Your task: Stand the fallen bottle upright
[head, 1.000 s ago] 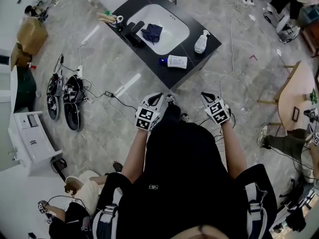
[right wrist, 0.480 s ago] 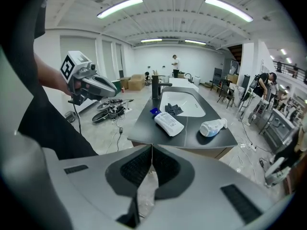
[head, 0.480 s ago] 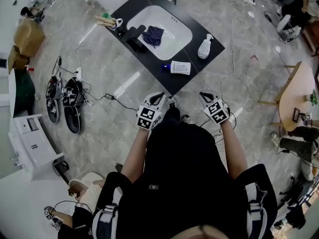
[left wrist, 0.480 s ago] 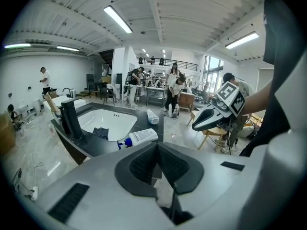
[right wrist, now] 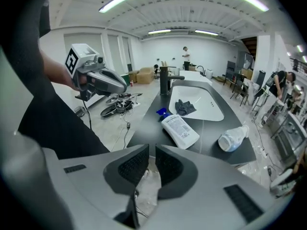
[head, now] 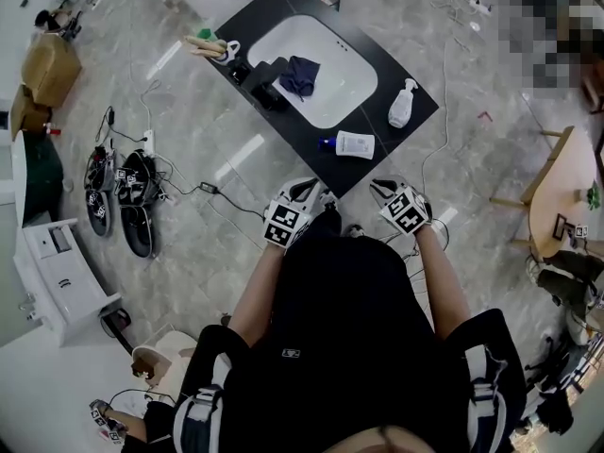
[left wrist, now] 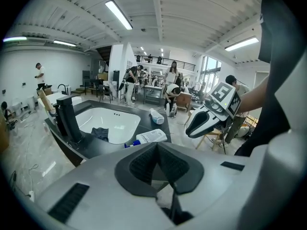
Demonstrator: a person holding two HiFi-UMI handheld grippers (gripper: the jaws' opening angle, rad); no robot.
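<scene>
The white flat plastic bottle with a blue cap [head: 357, 144] lies on its side on the black countertop [head: 385, 132], close to the near edge. In the head view its cap points toward 9 o'clock. The white oval sink basin [head: 330, 45] sits just beyond it at 11 o'clock, with a crumpled dark blue cloth [head: 299, 75] inside. A translucent white spray bottle [head: 403, 104] rests on the counter near the flat bottle, at its 1 o'clock; whether it stands or lies I cannot tell. A black tap [right wrist: 165, 83] rises at the far end of the basin in the right gripper view.

Both tools hover over the grey marble floor [head: 203, 111] at the counter's 6 o'clock side, short of its edge and well apart from the bottle.

The left gripper [head: 311, 189] is clenched - its ribbed pads meet with nothing between them - and the flat bottle shows above them at 12 o'clock.

The right gripper [head: 380, 189] has just been easing open; a narrow slit shows between its pads, with only floor behind it. The flat bottle lies past them at 1 o'clock.

A tangle of black gear and cables [head: 123, 192] lies on the floor at 9 o'clock from the grippers.
</scene>
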